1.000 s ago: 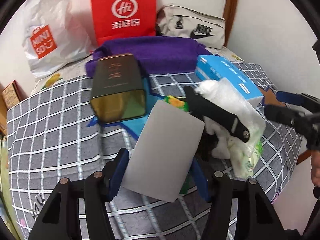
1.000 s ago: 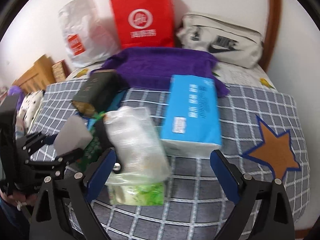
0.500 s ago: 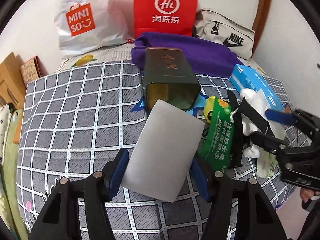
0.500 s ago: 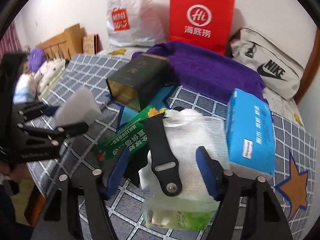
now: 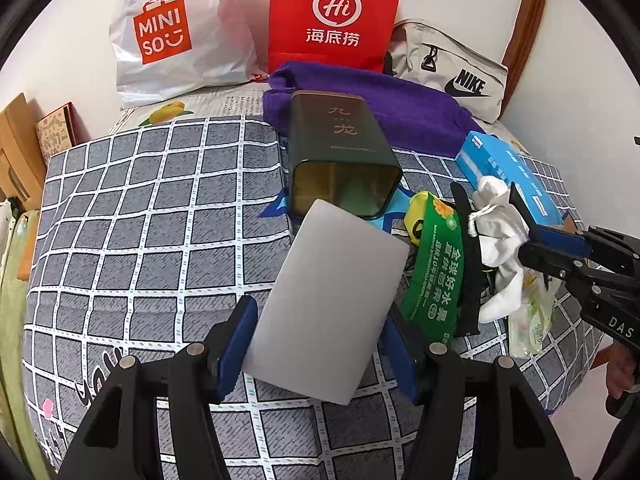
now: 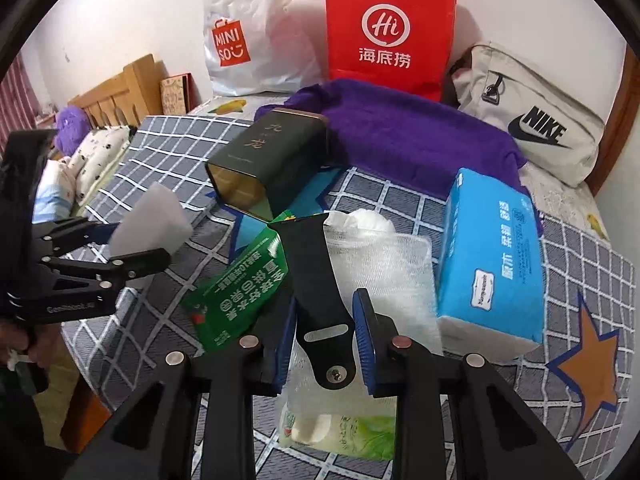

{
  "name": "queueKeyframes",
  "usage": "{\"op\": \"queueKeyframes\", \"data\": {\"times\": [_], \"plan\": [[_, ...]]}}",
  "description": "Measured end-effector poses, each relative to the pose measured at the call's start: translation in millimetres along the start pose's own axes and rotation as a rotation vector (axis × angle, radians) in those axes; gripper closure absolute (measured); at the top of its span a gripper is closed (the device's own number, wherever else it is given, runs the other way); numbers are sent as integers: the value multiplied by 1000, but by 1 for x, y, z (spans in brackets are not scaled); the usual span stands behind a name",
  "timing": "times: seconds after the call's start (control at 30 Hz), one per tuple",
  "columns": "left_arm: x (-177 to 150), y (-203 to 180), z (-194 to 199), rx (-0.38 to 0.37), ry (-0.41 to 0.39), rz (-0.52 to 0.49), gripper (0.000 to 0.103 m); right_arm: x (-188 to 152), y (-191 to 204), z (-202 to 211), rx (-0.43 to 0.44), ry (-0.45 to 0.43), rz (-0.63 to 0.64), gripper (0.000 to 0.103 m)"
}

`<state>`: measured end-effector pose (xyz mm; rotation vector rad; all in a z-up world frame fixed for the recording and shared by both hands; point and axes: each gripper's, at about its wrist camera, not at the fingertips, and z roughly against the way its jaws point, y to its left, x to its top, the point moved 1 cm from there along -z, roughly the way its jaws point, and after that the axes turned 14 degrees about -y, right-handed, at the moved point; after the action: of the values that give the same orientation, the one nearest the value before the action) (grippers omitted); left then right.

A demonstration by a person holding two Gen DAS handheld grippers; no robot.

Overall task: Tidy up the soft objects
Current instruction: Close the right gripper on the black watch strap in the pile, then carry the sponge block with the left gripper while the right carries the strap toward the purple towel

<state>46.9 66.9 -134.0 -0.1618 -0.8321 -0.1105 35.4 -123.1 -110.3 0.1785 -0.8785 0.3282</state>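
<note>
My left gripper (image 5: 316, 344) is shut on a flat white sponge block (image 5: 328, 300) and holds it above the checked bed cover; the block also shows in the right wrist view (image 6: 150, 220). My right gripper (image 6: 324, 344) is shut on a black watch strap (image 6: 320, 300) that lies over a white mesh cloth (image 6: 380, 264). In the left wrist view the right gripper (image 5: 524, 236) sits at the white cloth (image 5: 500, 236). A green fruit bag (image 6: 236, 292) lies left of the strap.
A dark green tin (image 5: 340, 152) lies on its side mid-bed. A blue tissue pack (image 6: 496, 256), a purple towel (image 6: 400, 136), a wet-wipe pack (image 6: 344, 432), a red bag (image 5: 334, 16), a white Miniso bag (image 5: 168, 32) and a Nike pouch (image 6: 532, 116) surround it.
My right gripper has come down and closed on the black strap over the white cloth. My left gripper has swung left with the sponge block still held.
</note>
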Motion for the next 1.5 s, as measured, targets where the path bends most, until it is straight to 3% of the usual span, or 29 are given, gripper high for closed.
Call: {"op": "queueKeyframes", "data": {"times": [0.3,0.73,1.2,1.5], "plan": [[2,-4,2,-1,2,-14,43,-9,10,-8,26,34,14,75],[17,-2,12,29,-29,-21,43,15,12,23,69,-49,1,76],[80,-4,24,86,-122,-68,43,60,-51,33,-69,-138,-43,76],[121,-2,10,90,-161,-79,43,84,-87,24,-133,-146,-77,76]]}}
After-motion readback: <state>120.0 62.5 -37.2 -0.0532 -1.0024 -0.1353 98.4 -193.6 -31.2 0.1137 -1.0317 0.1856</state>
